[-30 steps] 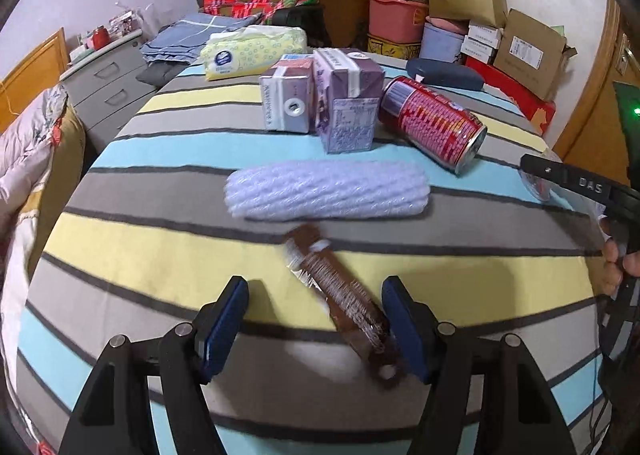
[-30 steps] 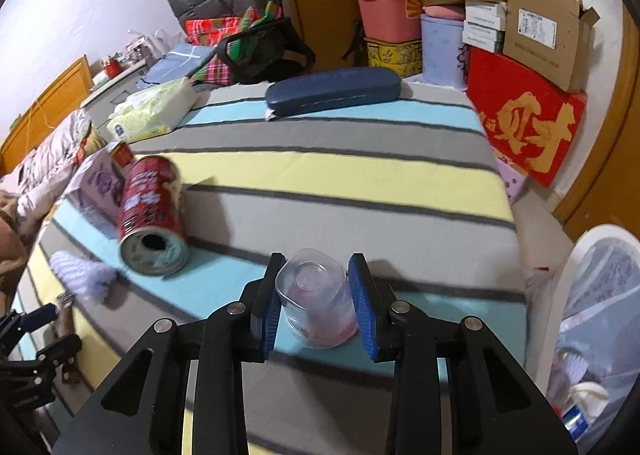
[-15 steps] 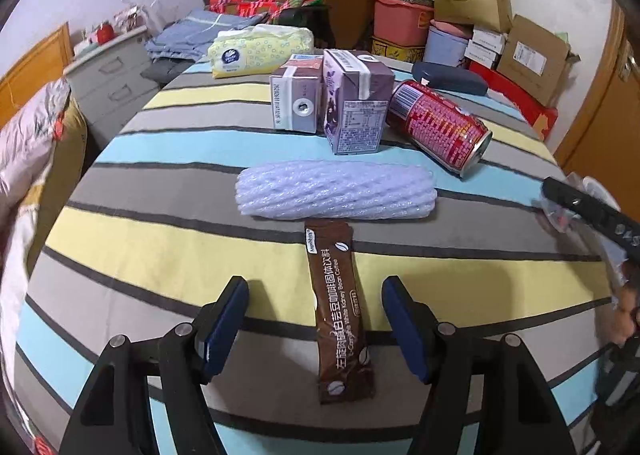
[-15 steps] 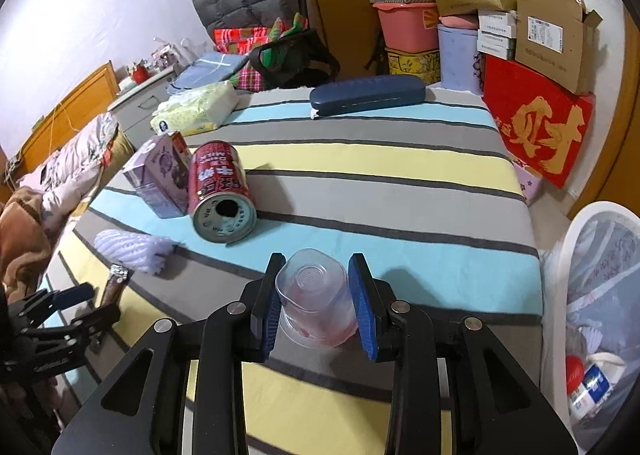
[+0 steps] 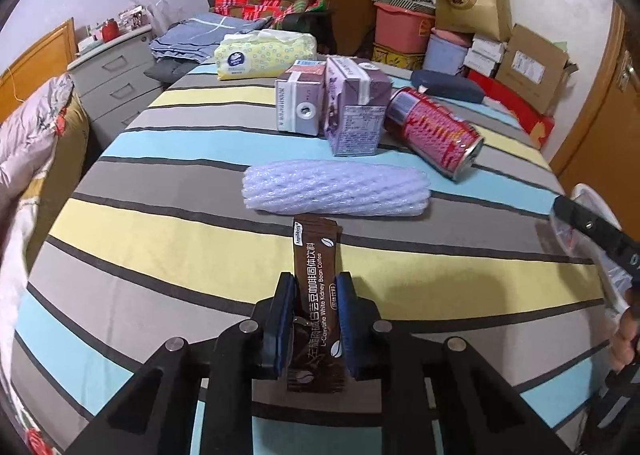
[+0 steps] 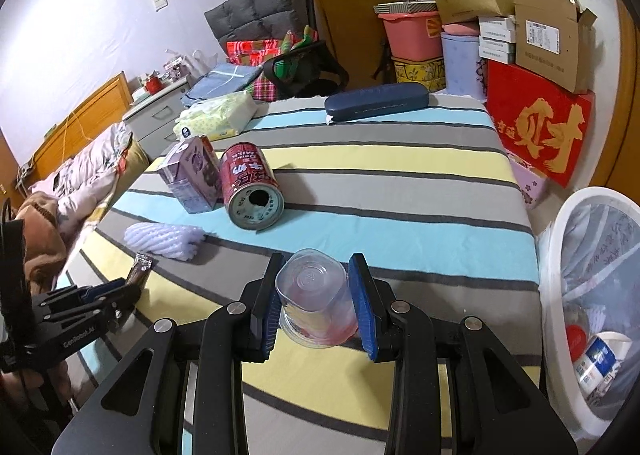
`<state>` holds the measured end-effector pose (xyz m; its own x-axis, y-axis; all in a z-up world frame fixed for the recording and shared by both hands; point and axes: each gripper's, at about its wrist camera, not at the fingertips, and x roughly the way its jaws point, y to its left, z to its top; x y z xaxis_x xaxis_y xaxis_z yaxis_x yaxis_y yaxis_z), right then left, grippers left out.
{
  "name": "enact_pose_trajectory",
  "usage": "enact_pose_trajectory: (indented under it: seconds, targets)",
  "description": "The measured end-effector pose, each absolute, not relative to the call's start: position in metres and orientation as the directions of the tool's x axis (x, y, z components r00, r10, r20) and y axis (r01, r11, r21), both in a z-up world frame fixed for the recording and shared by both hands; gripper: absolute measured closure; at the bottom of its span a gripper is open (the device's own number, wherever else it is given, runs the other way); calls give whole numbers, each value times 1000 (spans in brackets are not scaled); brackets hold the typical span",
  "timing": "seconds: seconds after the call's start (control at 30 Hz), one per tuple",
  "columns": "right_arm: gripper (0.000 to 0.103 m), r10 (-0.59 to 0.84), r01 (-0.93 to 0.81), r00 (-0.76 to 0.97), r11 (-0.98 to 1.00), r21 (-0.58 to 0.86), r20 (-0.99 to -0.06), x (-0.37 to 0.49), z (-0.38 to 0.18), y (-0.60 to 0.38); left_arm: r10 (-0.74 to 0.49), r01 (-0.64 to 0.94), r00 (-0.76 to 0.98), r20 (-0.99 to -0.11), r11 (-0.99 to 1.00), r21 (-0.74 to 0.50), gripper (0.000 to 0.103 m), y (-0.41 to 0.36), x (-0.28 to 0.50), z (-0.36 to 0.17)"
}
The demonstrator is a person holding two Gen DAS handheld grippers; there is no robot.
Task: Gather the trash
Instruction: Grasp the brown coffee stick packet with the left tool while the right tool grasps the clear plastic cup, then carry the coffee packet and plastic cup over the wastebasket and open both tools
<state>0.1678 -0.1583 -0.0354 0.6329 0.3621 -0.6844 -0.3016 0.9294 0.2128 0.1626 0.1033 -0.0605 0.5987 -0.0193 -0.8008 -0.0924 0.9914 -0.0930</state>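
My left gripper (image 5: 315,287) is shut on a brown coffee sachet (image 5: 316,279) that points forward over the striped table (image 5: 160,255). My right gripper (image 6: 316,287) is shut on a clear plastic cup (image 6: 314,303), held over the table's right part. The left gripper (image 6: 116,291) with the sachet (image 6: 141,269) shows at the left of the right wrist view. A white trash bin (image 6: 576,211) with a liner stands beside the table on the right and holds several items. Beyond the sachet lie a white foam net sleeve (image 5: 336,191), a red can (image 5: 434,131) on its side and two purple cartons (image 5: 352,111).
A tissue pack (image 5: 264,53) and a dark blue case (image 6: 376,101) lie at the table's far end. Boxes, tubs and a red gift box (image 6: 540,127) stand past the far right corner. A bed (image 6: 72,191) and a grey drawer unit (image 5: 116,75) are on the left.
My left gripper has closed on the coffee sachet, which turned from slanted to straight between the fingers. My right gripper, holding the cup, has pulled back and risen, bringing the bin into view.
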Motion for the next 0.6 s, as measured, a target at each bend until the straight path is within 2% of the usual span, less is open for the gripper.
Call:
enact_pose_trajectory:
  seconds: [0.27, 0.6]
  targets:
    - [69, 369, -300, 650, 928, 222, -664, 154, -29, -161, -47, -61, 633, -773, 992, -110, 82, 93, 148, -45]
    - [69, 350, -269, 692, 937, 225, -631, 138, -16, -172, -126, 56, 690, -713, 991, -120, 82, 50, 134, -9]
